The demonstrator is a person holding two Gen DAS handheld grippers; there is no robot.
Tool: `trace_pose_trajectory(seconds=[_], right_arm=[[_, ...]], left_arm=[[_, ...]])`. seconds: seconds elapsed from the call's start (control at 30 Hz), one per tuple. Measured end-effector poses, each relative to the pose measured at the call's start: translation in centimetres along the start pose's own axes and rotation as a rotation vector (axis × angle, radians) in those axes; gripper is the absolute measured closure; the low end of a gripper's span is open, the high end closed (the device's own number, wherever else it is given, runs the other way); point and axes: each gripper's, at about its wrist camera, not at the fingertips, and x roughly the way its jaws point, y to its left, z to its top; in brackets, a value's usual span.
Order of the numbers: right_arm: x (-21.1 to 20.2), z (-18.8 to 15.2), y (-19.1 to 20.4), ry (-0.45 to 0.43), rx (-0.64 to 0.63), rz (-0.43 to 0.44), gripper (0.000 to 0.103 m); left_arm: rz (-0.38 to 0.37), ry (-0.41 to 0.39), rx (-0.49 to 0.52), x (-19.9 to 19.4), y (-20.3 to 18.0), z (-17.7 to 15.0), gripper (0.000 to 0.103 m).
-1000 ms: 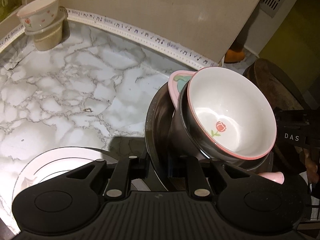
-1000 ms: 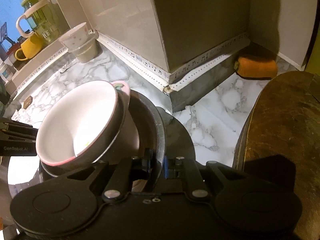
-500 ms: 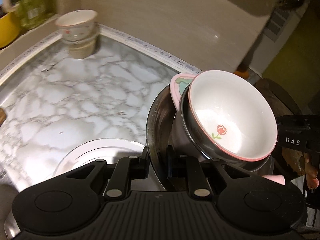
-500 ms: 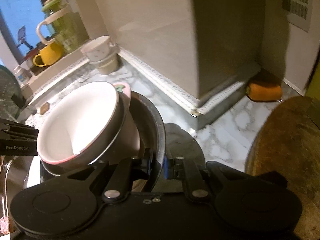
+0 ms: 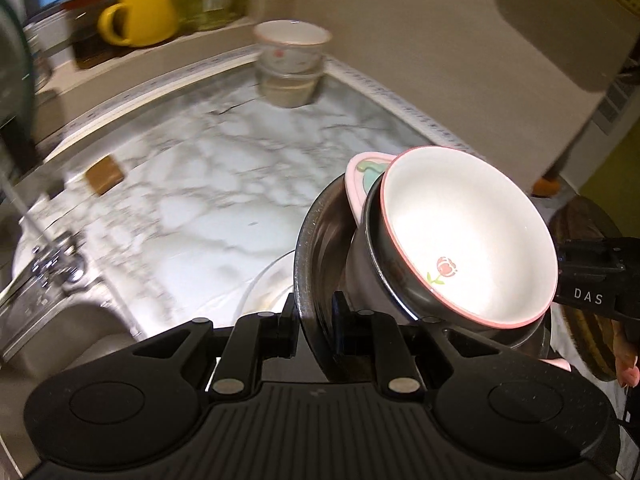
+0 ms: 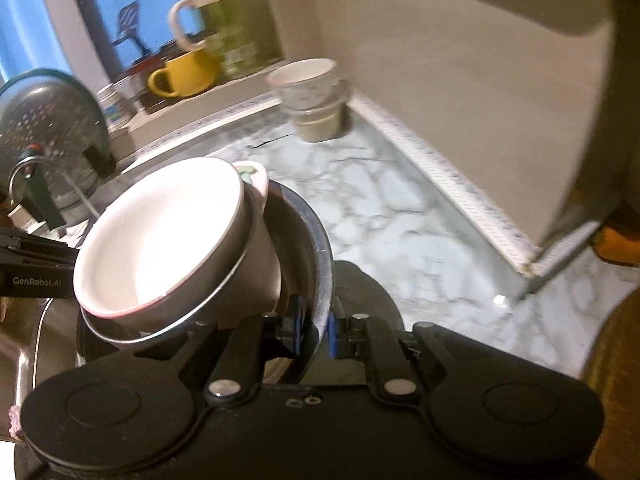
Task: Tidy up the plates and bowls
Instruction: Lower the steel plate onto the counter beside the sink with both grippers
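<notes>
Since the earlier frames, both views have swung toward the window ledge, so the yellow mug (image 5: 138, 20) and the sink (image 5: 60, 320) now enter the picture, while the carried stack keeps its place between the grippers.

Left wrist view: we see the left gripper (image 5: 314, 322) clamped narrowly on the near rim of the steel bowl (image 5: 316, 240), one finger inside and one outside. Tilted within that bowl sit a pink-handled pot (image 5: 360, 176) and, nested in it, the white bowl (image 5: 468, 236) with a pink rim and a tulip motif. Beyond, on the marble desk (image 5: 208, 200), a second stack of bowls (image 5: 290, 68) stands in the far corner, well apart. A white plate (image 5: 264, 284) lies on the desk beneath the steel bowl's edge.

Right wrist view: we see the right gripper (image 6: 314, 330) pinching the opposite rim of the same steel bowl, its blue pads (image 6: 297, 330) pressed close on the metal. The white bowl leans leftward. A colander (image 6: 48, 128) stands at the left, blurred.
</notes>
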Motion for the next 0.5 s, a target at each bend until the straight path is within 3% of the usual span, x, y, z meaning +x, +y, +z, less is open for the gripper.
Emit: trace_pose_trajectory(seconds=[0.23,0.5], right_arm=[[2.3,-0.6,2.9,0.039,-0.026,0.035,0.090],[3.6,-1.8,4.4,0.067,-0.059,0.015,0.090]], left_arm=[[0.031,0.018,-0.030,0.2,2.8,-1.9,0.090],[0.029,0.054,-0.049,1.6,3.8,-3.7,0.090]])
